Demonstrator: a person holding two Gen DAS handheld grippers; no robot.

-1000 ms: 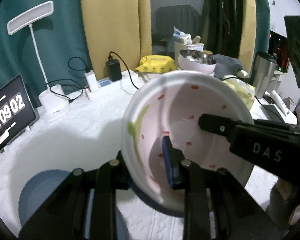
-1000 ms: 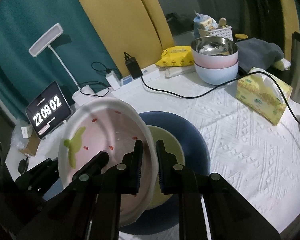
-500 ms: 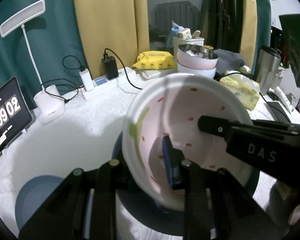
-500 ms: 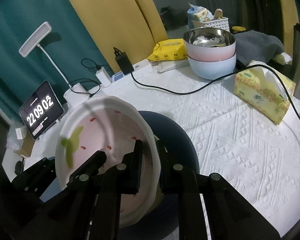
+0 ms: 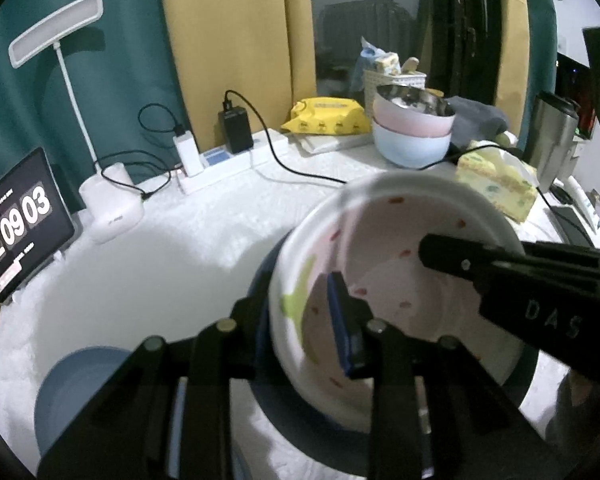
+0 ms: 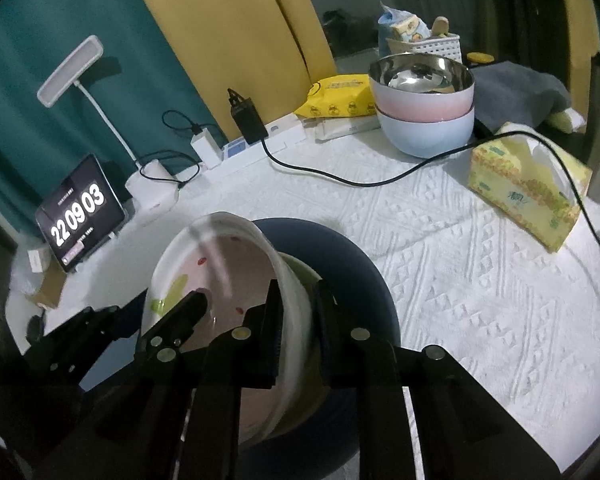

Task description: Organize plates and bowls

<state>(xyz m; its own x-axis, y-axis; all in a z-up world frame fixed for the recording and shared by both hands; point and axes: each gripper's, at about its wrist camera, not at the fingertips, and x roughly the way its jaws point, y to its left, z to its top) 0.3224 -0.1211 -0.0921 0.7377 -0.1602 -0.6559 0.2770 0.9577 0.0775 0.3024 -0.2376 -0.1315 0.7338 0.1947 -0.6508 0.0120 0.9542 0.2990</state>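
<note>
You hold the pink-and-white plate (image 6: 228,280) tilted between both grippers, low in the frame. The right gripper (image 6: 296,320) straddles its near rim, and the left gripper (image 5: 300,320) straddles the opposite rim, with one blue-padded finger inside the plate. Both sets of jaws have just been opening, with the rim between them; whether the pads press on it now, you cannot tell.

Compared with a second ago, the plate sits lower and more squarely over the dark blue plate (image 6: 352,264), with the yellow-green dish (image 6: 304,272) showing directly behind it. Judge this as the release step: the plate is being stacked on that pile.

A second blue plate (image 5: 76,376) lies apart at the lower left of the left wrist view.

Further back, at the upper right, the pink bowl (image 6: 420,104) is nested in the pale blue bowl (image 6: 428,136); its interior is shiny metal. Beyond it, the white basket (image 6: 436,46) holds small packets.
</note>
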